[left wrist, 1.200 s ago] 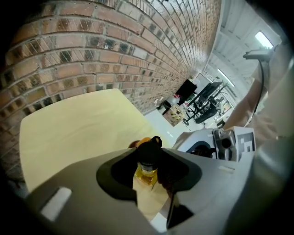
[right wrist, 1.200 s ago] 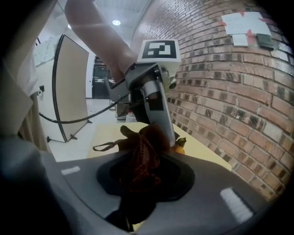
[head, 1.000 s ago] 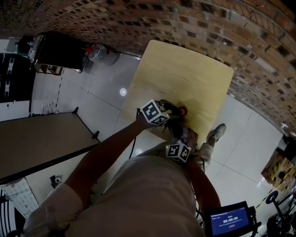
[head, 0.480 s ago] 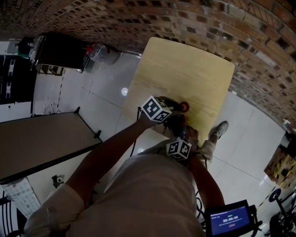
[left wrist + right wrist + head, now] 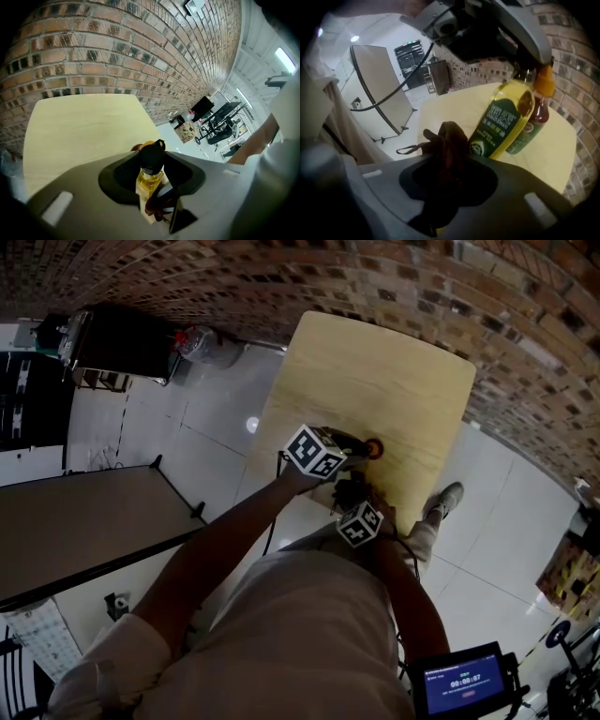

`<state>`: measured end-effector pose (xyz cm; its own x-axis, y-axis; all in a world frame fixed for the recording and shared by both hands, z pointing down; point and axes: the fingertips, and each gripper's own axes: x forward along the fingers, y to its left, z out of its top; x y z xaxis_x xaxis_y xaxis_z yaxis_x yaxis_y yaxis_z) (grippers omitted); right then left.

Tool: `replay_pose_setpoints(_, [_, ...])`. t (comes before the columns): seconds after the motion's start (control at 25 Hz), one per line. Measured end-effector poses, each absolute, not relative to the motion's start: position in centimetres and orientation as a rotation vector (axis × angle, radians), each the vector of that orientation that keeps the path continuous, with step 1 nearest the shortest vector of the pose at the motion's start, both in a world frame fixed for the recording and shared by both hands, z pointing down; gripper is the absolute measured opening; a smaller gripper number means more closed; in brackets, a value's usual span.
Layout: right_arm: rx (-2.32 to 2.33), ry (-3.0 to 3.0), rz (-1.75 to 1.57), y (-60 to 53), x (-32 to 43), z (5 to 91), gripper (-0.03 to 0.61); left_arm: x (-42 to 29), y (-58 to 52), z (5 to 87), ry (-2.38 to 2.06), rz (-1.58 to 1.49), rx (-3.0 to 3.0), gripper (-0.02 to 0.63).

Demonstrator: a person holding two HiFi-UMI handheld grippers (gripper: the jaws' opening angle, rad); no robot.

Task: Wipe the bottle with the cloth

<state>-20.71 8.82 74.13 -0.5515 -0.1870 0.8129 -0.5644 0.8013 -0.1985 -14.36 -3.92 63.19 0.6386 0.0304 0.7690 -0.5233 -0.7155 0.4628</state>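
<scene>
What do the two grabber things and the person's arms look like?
The left gripper and right gripper each have a smooth grey shell with a dark hollow around the jaws and a white cube of black square markers. A black cable hangs from the left one. The person wears a pale short-sleeved shirt.

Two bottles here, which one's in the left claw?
The yellow oil bottle with green label and black cap; the left claw grips it. The orange-capped bottle stands free beside it.
</scene>
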Motion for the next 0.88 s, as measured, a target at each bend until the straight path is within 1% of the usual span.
replay_pose_setpoints(0.12, [0.514,-2.058,0.764,9.8,-20.0,75.6,0.09,-14.4,-3.9,63.2,-0.393,1.012,2.157,0.173])
replay_pose_setpoints(0.2, [0.497,-2.049,0.836,10.3,-19.3,75.4,0.091,-14.5,-3.8,63.2,-0.402,0.99,2.145,0.173])
replay_pose_setpoints(0.36, [0.515,-2.233,0.944,10.7,-17.0,71.5,0.092,-14.7,-3.6,63.2,-0.414,0.964,2.145,0.173])
replay_pose_setpoints(0.44, [0.604,-2.334,1.052,9.9,-14.4,69.4,0.094,-14.7,-3.7,63.1,-0.423,0.96,2.149,0.173])
replay_pose_setpoints(0.6, [0.972,-2.38,1.355,5.8,-7.1,66.8,0.092,-14.7,-3.8,63.1,-0.447,0.942,2.152,0.173])
replay_pose_setpoints(0.72, [1.092,-2.43,1.397,2.1,-5.4,64.3,0.092,-14.6,-3.8,63.1,-0.471,0.926,2.154,0.173])
replay_pose_setpoints(0.88, [0.96,-2.534,1.289,-1.1,-9.3,62.6,0.092,-14.2,-3.9,63.4,-0.484,0.913,2.154,0.173])
